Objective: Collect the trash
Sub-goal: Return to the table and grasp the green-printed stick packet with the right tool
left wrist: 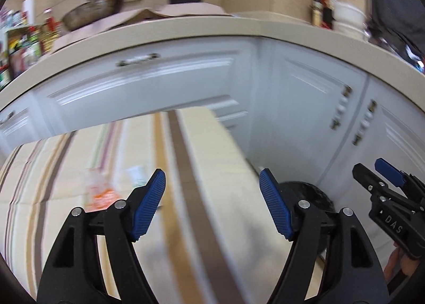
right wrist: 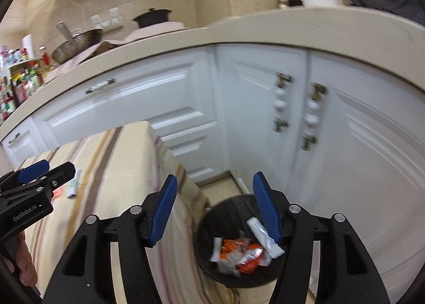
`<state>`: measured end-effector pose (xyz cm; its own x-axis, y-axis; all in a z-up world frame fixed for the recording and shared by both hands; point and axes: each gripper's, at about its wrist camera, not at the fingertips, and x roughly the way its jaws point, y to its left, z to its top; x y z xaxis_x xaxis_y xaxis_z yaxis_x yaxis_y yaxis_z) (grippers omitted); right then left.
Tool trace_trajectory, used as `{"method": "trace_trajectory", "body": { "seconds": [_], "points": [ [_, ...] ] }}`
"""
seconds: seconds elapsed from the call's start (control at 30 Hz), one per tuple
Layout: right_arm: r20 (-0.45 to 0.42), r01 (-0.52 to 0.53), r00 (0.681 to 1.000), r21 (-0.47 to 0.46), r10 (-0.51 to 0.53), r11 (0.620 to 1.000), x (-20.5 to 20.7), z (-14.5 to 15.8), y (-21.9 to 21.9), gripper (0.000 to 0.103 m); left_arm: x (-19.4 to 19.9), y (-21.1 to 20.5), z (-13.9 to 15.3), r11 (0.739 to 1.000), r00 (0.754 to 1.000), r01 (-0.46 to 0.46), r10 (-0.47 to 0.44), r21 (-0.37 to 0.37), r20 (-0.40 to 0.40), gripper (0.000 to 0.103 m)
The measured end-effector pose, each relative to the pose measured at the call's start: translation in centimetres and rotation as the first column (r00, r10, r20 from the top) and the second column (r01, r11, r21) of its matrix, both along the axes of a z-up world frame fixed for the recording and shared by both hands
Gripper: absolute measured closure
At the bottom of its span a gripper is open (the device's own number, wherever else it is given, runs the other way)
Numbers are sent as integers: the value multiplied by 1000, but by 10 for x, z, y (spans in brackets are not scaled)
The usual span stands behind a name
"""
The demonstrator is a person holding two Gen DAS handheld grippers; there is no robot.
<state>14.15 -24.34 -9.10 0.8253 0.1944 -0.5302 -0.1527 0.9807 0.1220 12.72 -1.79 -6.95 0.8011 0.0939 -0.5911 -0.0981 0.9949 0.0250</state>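
Remaining trash is lying on the striped tablecloth (left wrist: 66, 171), left of both tools: an orange-and-white wrapper (left wrist: 98, 192) and a small white tube (right wrist: 73, 184) just beside it. Both look light, crinkly and slippery; pinching each across its flat middle seems best. The left gripper (left wrist: 212, 205) is standing wide open, holding nothing. The right gripper (right wrist: 213, 211) is hovering over the black bin (right wrist: 209, 213), jaws apart and empty. The left wrist view is showing the table wrappers, though blurred, and only the bin's rim; the right wrist view is looking into the bin, where several wrappers (right wrist: 239, 253) are piling.
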Motion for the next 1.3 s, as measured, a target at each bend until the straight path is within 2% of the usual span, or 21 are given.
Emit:
{"method": "trace_trajectory", "body": {
  "seconds": [0.3,0.53,0.77,0.93,1.1,1.23,1.3],
  "points": [
    [3,-160,987,-10,160,987,3,9,78,44,-34,95,1,983,983,-186,186,-7,-7,31],
    [-29,-295,955,-29,294,955,6,4,148,44,-56,150,-2,959,959,-284,284,-14,-17,31],
    [-94,-387,920,-74,380,919,11,-12,205,44,-67,192,-14,935,935,-353,352,-35,-45,30],
    [-152,-419,903,-103,402,902,21,-24,228,44,-67,208,-22,925,926,-376,372,-56,-68,30],
    [-218,-438,887,-122,407,891,30,-33,242,44,-62,211,-28,927,929,-367,361,-70,-83,30],
    [-270,-454,872,-134,408,881,36,-41,248,48,-56,208,-32,933,935,-350,343,-83,-94,30],
    [-293,-463,862,-129,412,877,38,-45,249,55,-53,205,-33,937,938,-339,329,-87,-104,30]
  ]
}}
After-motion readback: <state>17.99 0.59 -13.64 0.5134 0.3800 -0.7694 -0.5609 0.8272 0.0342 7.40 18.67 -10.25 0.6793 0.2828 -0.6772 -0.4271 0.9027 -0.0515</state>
